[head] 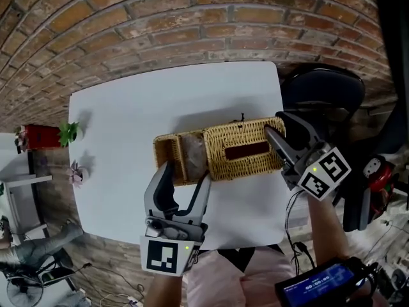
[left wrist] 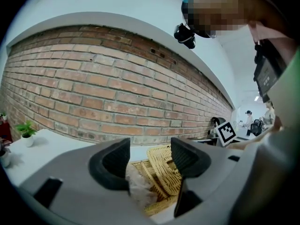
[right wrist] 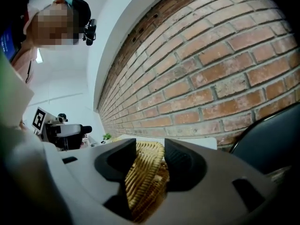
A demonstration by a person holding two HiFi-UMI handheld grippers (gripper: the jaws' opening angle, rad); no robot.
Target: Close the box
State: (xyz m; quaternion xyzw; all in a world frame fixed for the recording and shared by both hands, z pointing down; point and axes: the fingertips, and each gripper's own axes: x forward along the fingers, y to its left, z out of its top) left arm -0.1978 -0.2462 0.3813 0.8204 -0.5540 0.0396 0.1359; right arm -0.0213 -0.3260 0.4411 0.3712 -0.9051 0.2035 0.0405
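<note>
A wicker box lies on the white table, its left part uncovered with pale crumpled stuff inside. Its wicker lid covers the right part and carries a dark slot. My left gripper stands open at the box's front edge; in the left gripper view the lid and the pale stuff show beyond its jaws. My right gripper sits at the lid's right end. In the right gripper view the lid's edge fills the gap between the jaws.
A small potted plant, a red thing and a pink flower stand by the table's left edge. A black chair is close behind the right gripper. A brick wall runs along the table's far side.
</note>
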